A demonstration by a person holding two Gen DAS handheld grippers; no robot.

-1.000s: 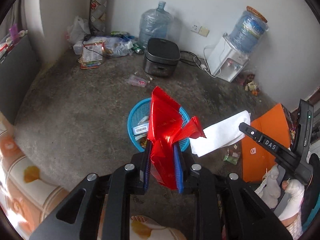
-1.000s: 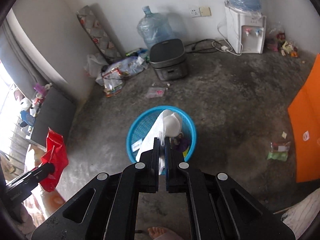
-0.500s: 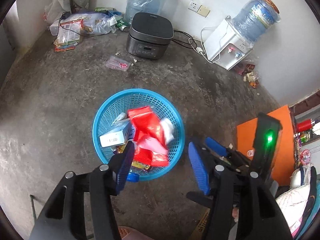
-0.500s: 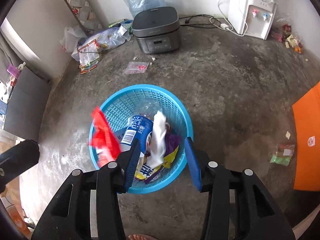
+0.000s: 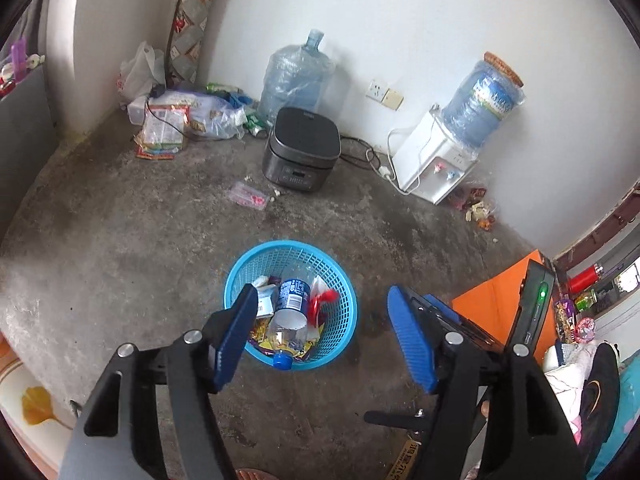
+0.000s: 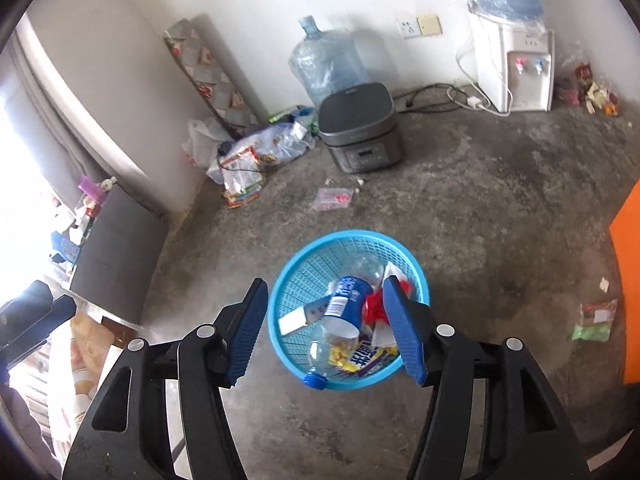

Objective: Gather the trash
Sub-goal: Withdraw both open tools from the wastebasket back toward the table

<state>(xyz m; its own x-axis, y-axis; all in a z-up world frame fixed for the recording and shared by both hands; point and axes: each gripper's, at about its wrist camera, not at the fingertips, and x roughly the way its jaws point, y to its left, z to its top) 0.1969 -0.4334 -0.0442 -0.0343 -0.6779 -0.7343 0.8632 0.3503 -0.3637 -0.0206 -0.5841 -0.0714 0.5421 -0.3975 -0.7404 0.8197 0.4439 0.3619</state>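
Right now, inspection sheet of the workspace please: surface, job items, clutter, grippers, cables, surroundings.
Surface: bare concrete floor, stained.
Job's things: blue basket holds a plastic bottle, red wrapper and other packets; clear packet and green wrapper lie loose on the floor.
Clutter: bags and packets heaped in the corner; scraps beside the dispenser.
Grippers: left hand-held gripper open, holding nothing; right hand-held gripper open, holding nothing.
Cables: cords run along the wall.
Surroundings: rice cooker, water jug, water dispenser, orange panel.
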